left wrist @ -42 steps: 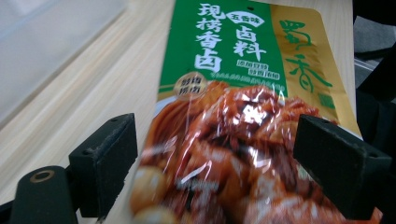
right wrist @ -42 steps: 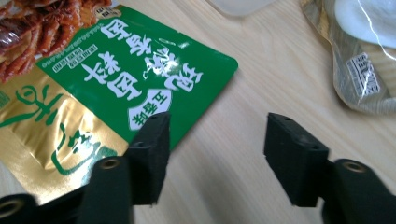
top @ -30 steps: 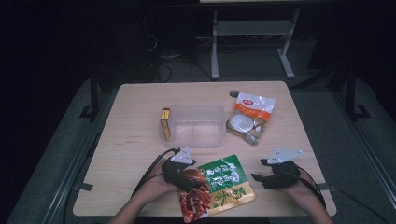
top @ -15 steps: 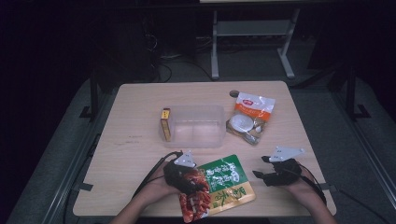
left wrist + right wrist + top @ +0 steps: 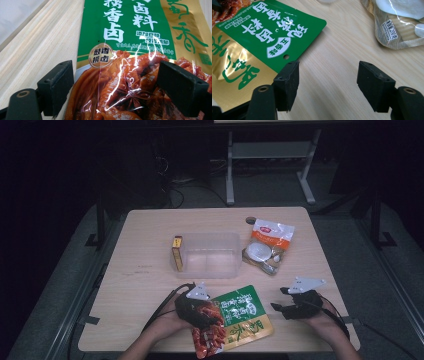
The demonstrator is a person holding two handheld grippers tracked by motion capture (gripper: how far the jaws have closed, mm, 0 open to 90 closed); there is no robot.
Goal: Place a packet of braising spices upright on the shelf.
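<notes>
Fingers [image 5: 56, 87] on both grippers gape wide; sauce packet [image 5: 240, 317] ungripped, clear tub [image 5: 207, 254] empty, so barely started.

Room: you work in a dark room; beyond the table [image 5: 150, 270] the floor fades to near black.
Light: it falls from above, even on the tabletop, with faint shadows.
Glare: white streaks cross the glossy snack bag [image 5: 130, 75].
Focus: your gripper views are bright and sharp; the nearest jaw edges look slightly soft.
High view: dim, grainy.
</notes>
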